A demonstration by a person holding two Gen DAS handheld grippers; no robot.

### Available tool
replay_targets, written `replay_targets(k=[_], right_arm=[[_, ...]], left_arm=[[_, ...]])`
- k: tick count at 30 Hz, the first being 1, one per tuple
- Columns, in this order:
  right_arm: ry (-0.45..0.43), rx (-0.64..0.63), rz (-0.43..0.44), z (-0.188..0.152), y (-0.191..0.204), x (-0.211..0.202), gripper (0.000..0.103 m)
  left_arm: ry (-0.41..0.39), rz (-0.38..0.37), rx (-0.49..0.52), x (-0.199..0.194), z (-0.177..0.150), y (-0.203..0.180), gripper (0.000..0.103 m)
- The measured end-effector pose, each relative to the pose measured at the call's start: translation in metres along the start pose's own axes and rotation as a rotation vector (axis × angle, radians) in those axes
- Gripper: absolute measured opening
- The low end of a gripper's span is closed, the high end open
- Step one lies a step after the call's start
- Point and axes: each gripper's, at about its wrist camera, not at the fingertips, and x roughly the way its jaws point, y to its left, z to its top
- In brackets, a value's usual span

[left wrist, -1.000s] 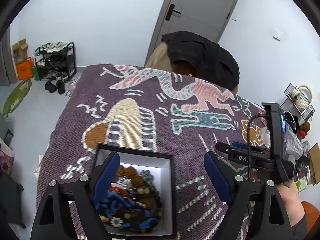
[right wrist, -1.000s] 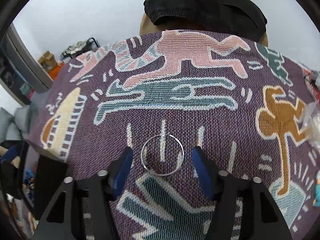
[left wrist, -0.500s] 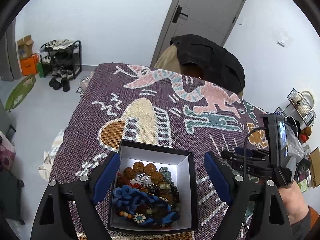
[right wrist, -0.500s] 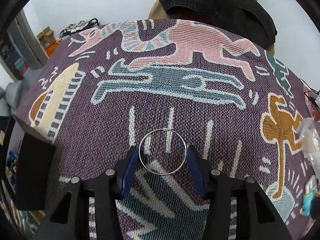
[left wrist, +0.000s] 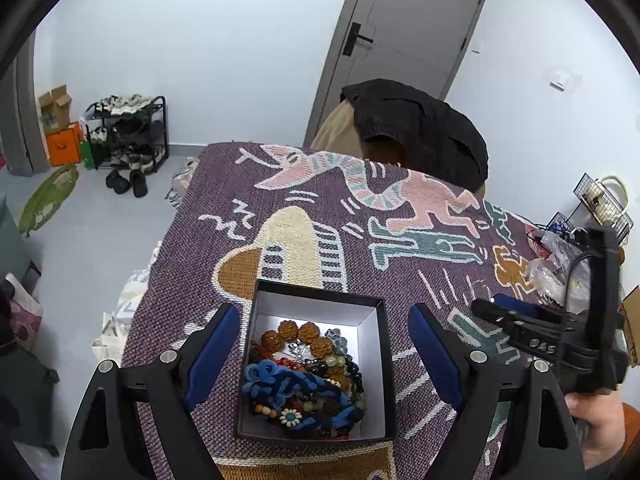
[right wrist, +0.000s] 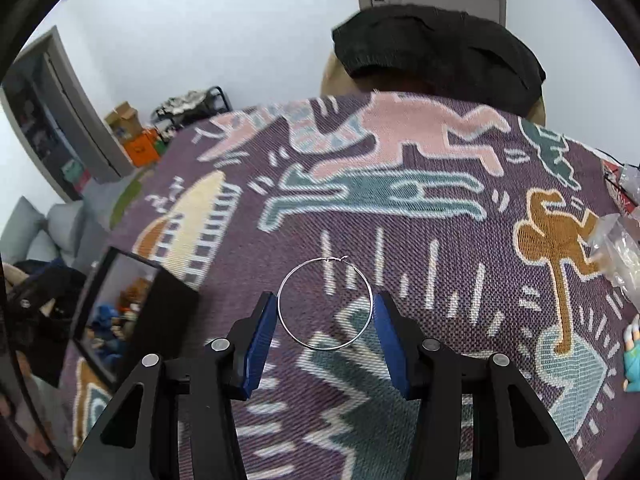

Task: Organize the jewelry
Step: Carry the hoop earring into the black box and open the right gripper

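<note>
where they gaped before, right tongs (right wrist: 325,320) now pinch the hoop earring (right wrist: 325,305); left tongs (left wrist: 325,350) splayed.

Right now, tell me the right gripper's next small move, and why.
Probably lift the hoop off the cloth and carry it left toward the box. The right gripper has its blue pads against the hoop's two sides, so the grasp looks made. The box sits open to its left, already holding beads, with the left gripper open around it.
</note>
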Motion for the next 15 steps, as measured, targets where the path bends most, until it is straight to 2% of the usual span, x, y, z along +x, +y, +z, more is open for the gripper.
replay_targets(k=[7,11,15], right_arm=[[-0.066,-0.028,0.064,0.005,0.024,-0.026,0.05],[-0.085,-0.064,0.093,0.005,0.043,-0.034,0.05],[-0.082,-0.099,0.138,0.003,0.063,-0.036,0.05]], left_arm=[[-0.03,0.032,0.002,-0.016,-0.002,0.01,0.088],[-0.056,0.032,-0.018,-0.026,-0.003,0.021,0.098],[-0.068,0.034,-0.046,-0.034,-0.006,0.035,0.099]])
